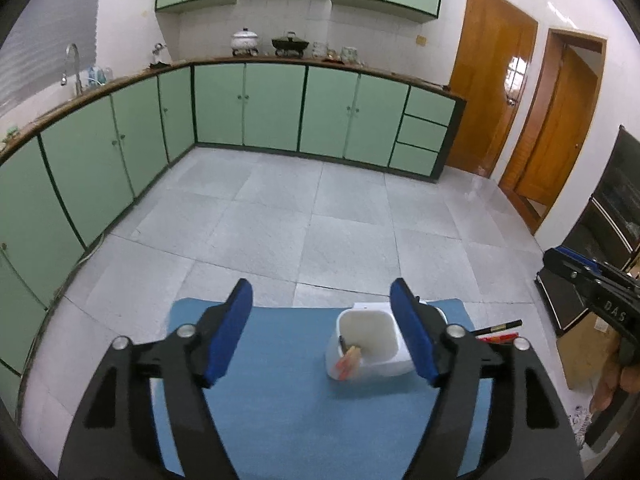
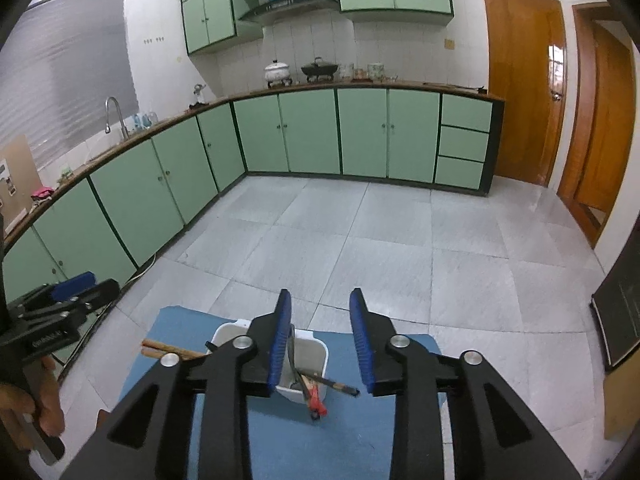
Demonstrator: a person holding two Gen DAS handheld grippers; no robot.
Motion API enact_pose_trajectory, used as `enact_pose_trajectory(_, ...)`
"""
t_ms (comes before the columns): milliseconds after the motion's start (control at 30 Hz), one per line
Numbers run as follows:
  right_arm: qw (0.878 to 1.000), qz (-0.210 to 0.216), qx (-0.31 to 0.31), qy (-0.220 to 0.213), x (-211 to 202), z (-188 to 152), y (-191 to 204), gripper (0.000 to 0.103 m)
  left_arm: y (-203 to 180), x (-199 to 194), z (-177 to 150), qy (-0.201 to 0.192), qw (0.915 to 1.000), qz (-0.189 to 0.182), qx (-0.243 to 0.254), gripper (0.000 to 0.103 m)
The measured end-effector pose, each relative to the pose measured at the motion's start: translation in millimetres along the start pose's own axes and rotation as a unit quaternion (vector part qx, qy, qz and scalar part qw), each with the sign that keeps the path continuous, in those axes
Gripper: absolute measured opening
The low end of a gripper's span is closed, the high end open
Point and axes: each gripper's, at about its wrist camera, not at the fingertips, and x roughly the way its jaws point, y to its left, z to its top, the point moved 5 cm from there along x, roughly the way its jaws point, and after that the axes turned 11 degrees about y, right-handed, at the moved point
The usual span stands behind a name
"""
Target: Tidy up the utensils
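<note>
Your left gripper is spread wide with nothing between its blue pads, hanging over the blue mat just left of the white holder. Your right gripper is parted too, less widely, and empty, poised above the same holder, which stands toward the far edge of the mat. The utensils are split between two spots. A few chopsticks, dark, wooden and red-ended, lean out of the holder's near compartment and hang over its rim; a pale wooden pair lies flat on the mat just left of the holder. Expect all of these to be light, stiff, thin and rather slick, so they will likely roll or pivot in the pads; take them near the middle of the shaft, across the pads, not by a tip. The holder looks like thin plastic and could tip or slide if you nudge it. Much is hard to read: your right gripper's left finger covers part of the holder, so how many compartments it has and what lies at the bottom is unclear, and the exact count of sticks cannot be made out.
</note>
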Motion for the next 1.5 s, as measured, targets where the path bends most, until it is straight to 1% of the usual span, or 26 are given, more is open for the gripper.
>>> enact_pose_trajectory(67, 1.0, -0.001, -0.003, -0.012, -19, -8, 2, 0.04, 6, -15, -5, -0.004, 1.0, -0.002, -0.008, 0.076)
enact_pose_trajectory(100, 1.0, 0.002, -0.002, -0.016, -27, -12, 3, 0.049, 9, -25, -10, -0.006, 0.9999, -0.003, -0.012, 0.08)
enact_pose_trajectory(133, 1.0, 0.002, 0.0, -0.019, -35, -16, 4, 0.054, 12, -35, -17, -0.009, 0.9999, -0.003, -0.012, 0.084)
enact_pose_trajectory(167, 1.0, -0.005, 0.001, -0.026, -49, -25, 5, 0.064, 15, -45, -26, -0.012, 0.9999, 0.005, -0.009, 0.085)
enact_pose_trajectory(200, 0.999, -0.001, 0.004, -0.035, -61, -34, 6, 0.074, 17, -54, -36, -0.016, 0.9998, 0.012, -0.006, 0.088)
enact_pose_trajectory(233, 0.999, 0.004, 0.006, -0.041, -74, -47, 8, 0.077, 21, -65, -48, -0.022, 0.9996, 0.016, 0.0, 0.09)
enact_pose_trajectory(300, 0.999, 0.007, 0.0, -0.054, -94, -73, 13, 0.089, 24, -84, -78, -0.029, 0.9993, 0.022, 0.011, 0.091)
enact_pose_trajectory(333, 0.998, 0.002, -0.009, -0.059, -105, -90, 17, 0.092, 28, -92, -91, -0.032, 0.9991, 0.023, 0.013, 0.093)
enact_pose_trajectory(367, 0.998, -0.002, -0.015, -0.067, -114, -105, 20, 0.096, 34, -104, -111, -0.039, 0.9989, 0.027, 0.008, 0.094)
enact_pose_trajectory(467, 0.996, -0.021, -0.031, -0.079, -137, -162, 32, 0.097, 50, -126, -162, -0.041, 0.9986, 0.032, -0.013, 0.095)
enact_pose_trajectory(533, 0.996, -0.042, -0.046, -0.067, -145, -212, 44, 0.097, 60, -139, -192, -0.039, 0.9982, 0.036, -0.028, 0.096)
enact_pose_trajectory(600, 0.995, -0.059, -0.052, -0.061, -150, -247, 52, 0.097, 64, -154, -222, -0.043, 0.9973, 0.049, -0.032, 0.096)
enact_pose_trajectory(633, 0.994, -0.072, -0.05, -0.062, -155, -271, 56, 0.097, 63, -161, -238, -0.046, 0.9967, 0.061, -0.026, 0.096)
enact_pose_trajectory(667, 0.994, -0.081, -0.048, -0.062, -159, -284, 59, 0.097, 60, -167, -249, -0.047, 0.9964, 0.069, -0.018, 0.096)
enact_pose_trajectory(700, 0.994, -0.089, -0.042, -0.055, -162, -302, 61, 0.097, 55, -175, -266, -0.051, 0.9949, 0.087, 0.0, 0.096)
enact_pose_trajectory(767, 0.995, -0.092, -0.011, -0.039, -167, -330, 62, 0.097, 49, -189, -292, -0.059, 0.9922, 0.11, 0.005, 0.096)
enact_pose_trajectory(833, 0.996, -0.089, 0.013, -0.007, -171, -358, 64, 0.097, 39, -203, -326, -0.054, 0.9933, 0.102, 0.007, 0.097)
enact_pose_trajectory(867, 0.996, -0.089, 0.02, 0.001, -173, -366, 63, 0.097, 36, -206, -336, -0.051, 0.9934, 0.102, 0.008, 0.097)
enact_pose_trajectory(900, 0.996, -0.086, 0.029, 0.01, -178, -376, 63, 0.097, 32, -213, -352, -0.05, 0.9932, 0.105, 0.007, 0.097)
enact_pose_trajectory(1000, 0.997, -0.061, 0.035, 0.012, -197, -398, 69, 0.097, 20, -231, -390, -0.055, 0.9928, 0.106, 0.01, 0.097)
enact_pose_trajectory(1067, 0.997, -0.069, 0.032, 0.001, -212, -408, 74, 0.097, 13, -239, -408, -0.049, 0.9927, 0.109, 0.012, 0.097)
enact_pose_trajectory(1133, 0.996, -0.09, 0.016, -0.017, -230, -415, 83, 0.097, 9, -254, -425, -0.048, 0.9932, 0.106, 0.001, 0.097)
enact_pose_trajectory(1167, 0.995, -0.093, 0.013, -0.023, -237, -417, 87, 0.097, 6, -258, -427, -0.051, 0.9929, 0.107, -0.001, 0.097)
enact_pose_trajectory(1267, 0.996, -0.081, 0.015, -0.04, -260, -422, 96, 0.097, -5, -286, -439, -0.07, 0.9909, 0.115, 0.0, 0.097)
enact_pose_trajectory(1400, 0.994, -0.079, 0.012, -0.074, -292, -426, 103, 0.097, -17, -322, -448, -0.103, 0.9861, 0.131, 0.002, 0.097)
enact_pose_trajectory(1500, 0.992, -0.079, 0.011, -0.096, -314, -430, 107, 0.097, -20, -342, -457, -0.11, 0.9861, 0.124, -0.01, 0.097)
